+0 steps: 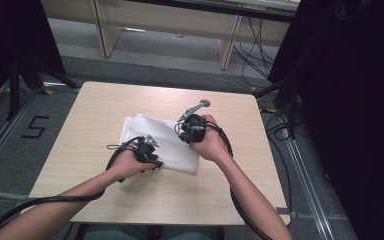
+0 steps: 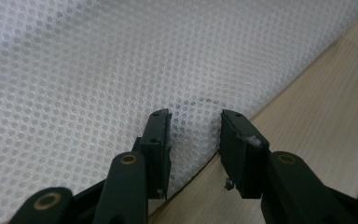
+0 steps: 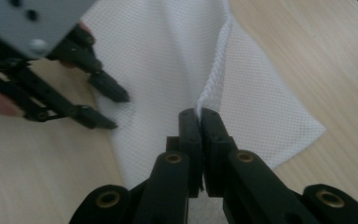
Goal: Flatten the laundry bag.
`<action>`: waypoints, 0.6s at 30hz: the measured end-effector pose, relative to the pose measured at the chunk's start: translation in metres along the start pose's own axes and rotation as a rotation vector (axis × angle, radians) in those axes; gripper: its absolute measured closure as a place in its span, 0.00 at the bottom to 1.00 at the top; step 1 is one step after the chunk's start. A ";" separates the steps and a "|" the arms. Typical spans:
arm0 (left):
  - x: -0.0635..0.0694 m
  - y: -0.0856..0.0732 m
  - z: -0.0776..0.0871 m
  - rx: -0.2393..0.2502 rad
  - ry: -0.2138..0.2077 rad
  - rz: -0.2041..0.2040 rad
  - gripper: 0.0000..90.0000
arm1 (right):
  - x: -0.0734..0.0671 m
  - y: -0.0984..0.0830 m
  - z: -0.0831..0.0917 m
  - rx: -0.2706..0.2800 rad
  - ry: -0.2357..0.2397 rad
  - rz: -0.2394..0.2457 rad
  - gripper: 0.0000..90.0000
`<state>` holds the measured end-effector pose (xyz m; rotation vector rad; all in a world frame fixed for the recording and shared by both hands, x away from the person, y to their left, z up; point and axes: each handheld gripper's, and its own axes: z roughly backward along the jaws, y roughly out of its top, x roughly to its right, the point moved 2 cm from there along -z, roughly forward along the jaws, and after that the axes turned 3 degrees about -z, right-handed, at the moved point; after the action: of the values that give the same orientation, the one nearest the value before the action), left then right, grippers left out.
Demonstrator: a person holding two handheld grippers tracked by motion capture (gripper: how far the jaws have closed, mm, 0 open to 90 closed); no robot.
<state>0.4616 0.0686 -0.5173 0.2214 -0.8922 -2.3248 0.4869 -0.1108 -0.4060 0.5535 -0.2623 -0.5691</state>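
- Right gripper [image 3: 199,122]: jaws pinched together on a raised fold of the mesh bag [image 3: 168,51], edge seam running up from the tips.
- Left gripper [image 2: 195,140]: jaws apart, straddling the bag's near edge, mesh between them, pads not pressing on it.
- Bag lies flat on the table [image 1: 100,100], under and ahead of both grippers.
- From the right gripper view, the left gripper sits just up-left, tips at the bag's edge.
- Beyond the table: desk legs [image 1: 225,47], loose cables [image 1: 252,55], a floor mark [image 1: 34,127].
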 end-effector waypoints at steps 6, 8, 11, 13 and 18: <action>-0.004 0.002 0.004 -0.078 0.002 -0.083 0.71 | -0.019 -0.010 0.009 0.030 0.017 0.008 0.99; -0.001 0.002 0.001 -0.045 0.007 -0.048 0.71 | -0.024 -0.013 0.009 0.036 0.024 -0.003 0.99; 0.001 0.002 -0.001 -0.015 0.006 -0.004 0.71 | -0.027 -0.016 0.011 0.051 0.016 -0.021 0.99; -0.001 0.003 0.000 -0.025 0.003 -0.007 0.71 | -0.028 -0.018 0.012 0.075 0.006 -0.020 0.99; -0.006 0.004 0.001 -0.068 -0.006 -0.058 0.71 | -0.035 -0.022 0.013 0.080 0.022 -0.025 0.99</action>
<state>0.4677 0.0703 -0.5140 0.2150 -0.8183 -2.4057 0.4443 -0.1115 -0.4105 0.6404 -0.2589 -0.5782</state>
